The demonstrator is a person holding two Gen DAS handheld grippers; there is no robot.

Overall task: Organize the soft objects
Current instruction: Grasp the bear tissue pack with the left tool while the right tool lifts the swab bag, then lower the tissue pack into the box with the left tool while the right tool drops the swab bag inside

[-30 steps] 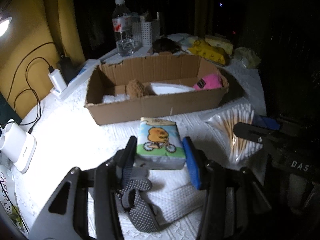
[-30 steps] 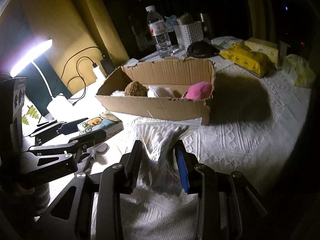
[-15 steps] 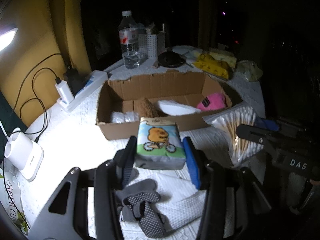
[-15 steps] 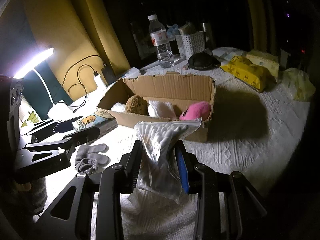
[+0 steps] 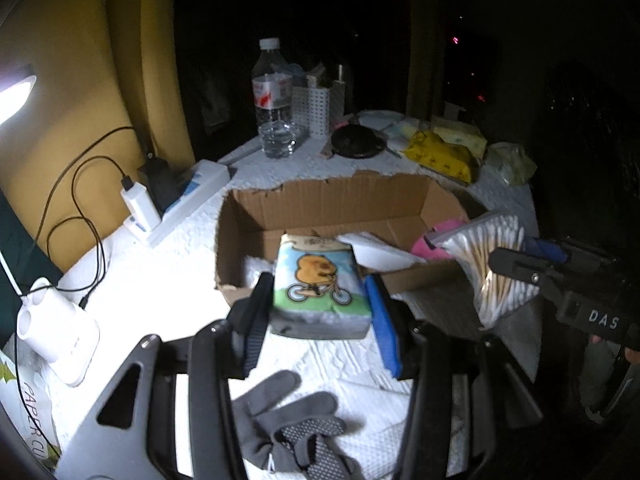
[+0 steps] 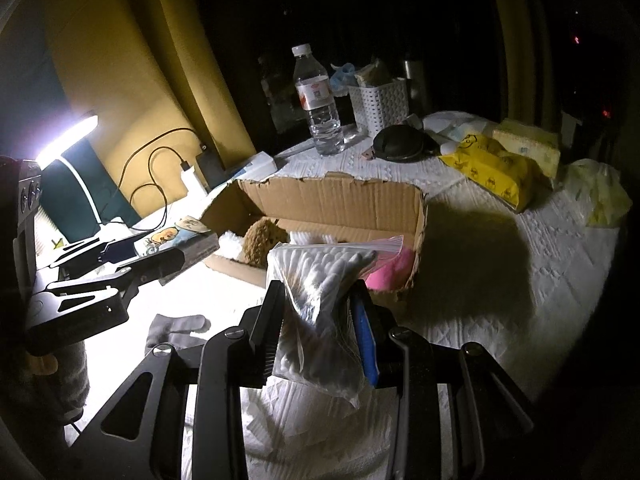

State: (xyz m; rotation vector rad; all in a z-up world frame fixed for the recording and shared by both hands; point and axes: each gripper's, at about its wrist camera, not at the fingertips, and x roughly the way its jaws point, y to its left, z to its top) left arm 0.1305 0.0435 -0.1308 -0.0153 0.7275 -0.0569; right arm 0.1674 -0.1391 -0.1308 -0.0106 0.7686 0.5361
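My left claw [image 5: 316,300] is clamped on a tissue pack [image 5: 318,286] printed with a brown bear on a bicycle, held off the worktop [image 5: 160,272] at the near wall of the cardboard box [image 5: 340,204]. My right claw [image 6: 316,316] grips a clear zip bag of cotton swabs [image 6: 320,280], crumpled, just before the box's pink plush [image 6: 390,272]. A grey glove [image 5: 288,420] lies below.

Matt corrugated cardboard box [image 5: 344,204]
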